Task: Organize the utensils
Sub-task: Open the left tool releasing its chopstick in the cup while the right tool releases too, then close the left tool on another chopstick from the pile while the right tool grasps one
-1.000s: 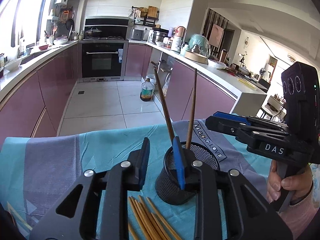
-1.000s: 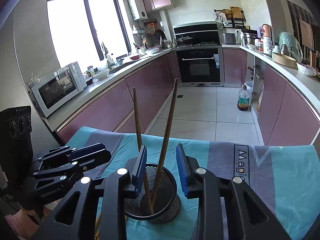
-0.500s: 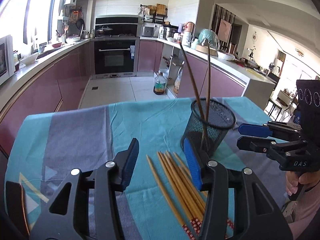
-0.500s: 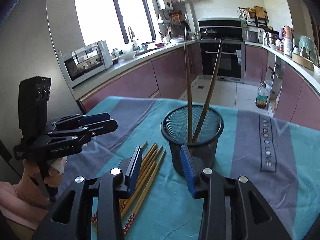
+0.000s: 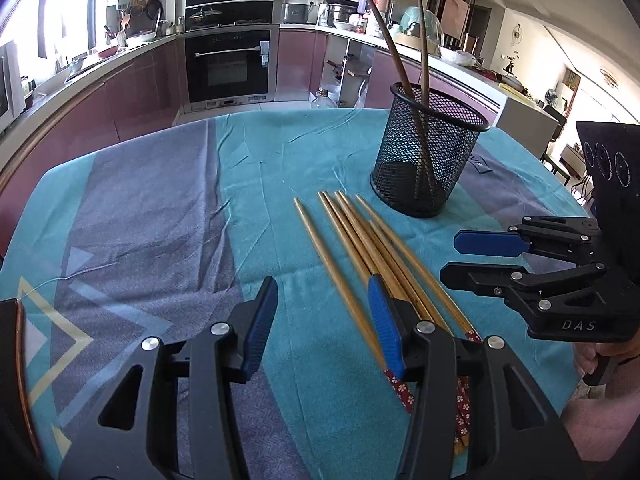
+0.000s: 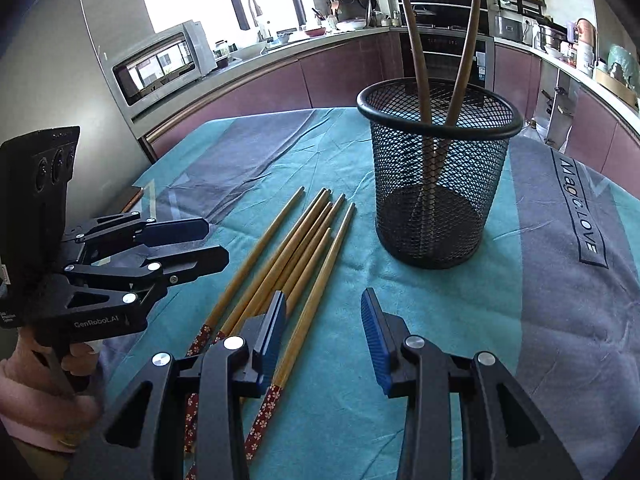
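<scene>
A black mesh cup (image 5: 428, 160) (image 6: 436, 184) stands upright on the cloth with two dark chopsticks (image 5: 394, 48) (image 6: 416, 40) leaning in it. Several light bamboo chopsticks (image 5: 360, 240) (image 6: 296, 240) lie side by side on the cloth in front of the cup, their red patterned ends toward me. My left gripper (image 5: 322, 300) (image 6: 216, 244) hovers open over the near part of the bundle, its right finger over the sticks. My right gripper (image 6: 323, 308) (image 5: 450, 256) is open too, above the rightmost stick. Neither gripper's pads press on anything.
A teal and grey-purple cloth (image 5: 160, 220) covers the table. A dark object with a copper rim (image 5: 12, 360) lies at the table's left edge. Hands in pink sleeves (image 6: 36, 400) hold both grippers. Kitchen counters and an oven stand beyond the table.
Both grippers drew back from over the mesh cup and sank toward the chopsticks on the cloth. Both jaws opened wider. The two dark chopsticks stay in the cup.
</scene>
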`<action>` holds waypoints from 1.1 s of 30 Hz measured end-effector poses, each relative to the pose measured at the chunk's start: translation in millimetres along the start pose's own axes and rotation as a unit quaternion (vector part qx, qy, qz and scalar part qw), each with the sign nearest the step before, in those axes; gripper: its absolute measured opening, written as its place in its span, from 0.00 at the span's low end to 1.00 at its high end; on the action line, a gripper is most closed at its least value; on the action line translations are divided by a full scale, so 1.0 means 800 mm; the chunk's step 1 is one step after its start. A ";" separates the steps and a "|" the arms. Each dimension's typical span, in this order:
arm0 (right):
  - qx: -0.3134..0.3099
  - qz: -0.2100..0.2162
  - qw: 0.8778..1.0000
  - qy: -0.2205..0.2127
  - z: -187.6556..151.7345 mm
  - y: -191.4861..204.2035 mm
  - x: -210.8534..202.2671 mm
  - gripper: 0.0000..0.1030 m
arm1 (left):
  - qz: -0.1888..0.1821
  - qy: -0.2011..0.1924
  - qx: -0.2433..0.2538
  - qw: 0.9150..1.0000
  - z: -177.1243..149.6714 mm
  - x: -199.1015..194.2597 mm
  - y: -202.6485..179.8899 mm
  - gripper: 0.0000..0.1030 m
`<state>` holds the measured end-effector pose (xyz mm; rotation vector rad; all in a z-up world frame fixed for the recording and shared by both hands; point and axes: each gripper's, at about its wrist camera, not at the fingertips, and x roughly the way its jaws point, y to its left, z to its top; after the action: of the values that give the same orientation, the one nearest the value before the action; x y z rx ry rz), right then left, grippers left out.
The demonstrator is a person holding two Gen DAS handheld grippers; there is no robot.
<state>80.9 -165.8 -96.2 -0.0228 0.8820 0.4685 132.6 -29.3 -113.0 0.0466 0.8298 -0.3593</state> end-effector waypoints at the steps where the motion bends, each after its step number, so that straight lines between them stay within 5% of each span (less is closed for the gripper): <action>1: 0.000 -0.002 1.000 0.001 -0.002 0.000 0.001 0.36 | -0.001 0.003 0.000 1.000 -0.001 0.001 -0.002 0.45; 18: -0.017 -0.036 0.999 0.011 -0.014 0.015 0.022 0.29 | 0.013 0.038 0.014 0.999 -0.001 0.032 -0.021 0.40; 27: -0.019 -0.044 0.999 0.015 -0.015 0.007 0.021 0.15 | 0.013 0.039 0.004 0.999 -0.003 0.032 -0.014 0.24; 33: -0.011 -0.042 0.999 0.016 -0.014 0.000 0.020 0.14 | 0.006 0.042 0.003 0.999 -0.003 0.031 -0.008 0.27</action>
<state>81.3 -162.1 -114.9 -0.0871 0.9037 0.4007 144.1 -42.3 -132.2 0.0717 0.9105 -0.3497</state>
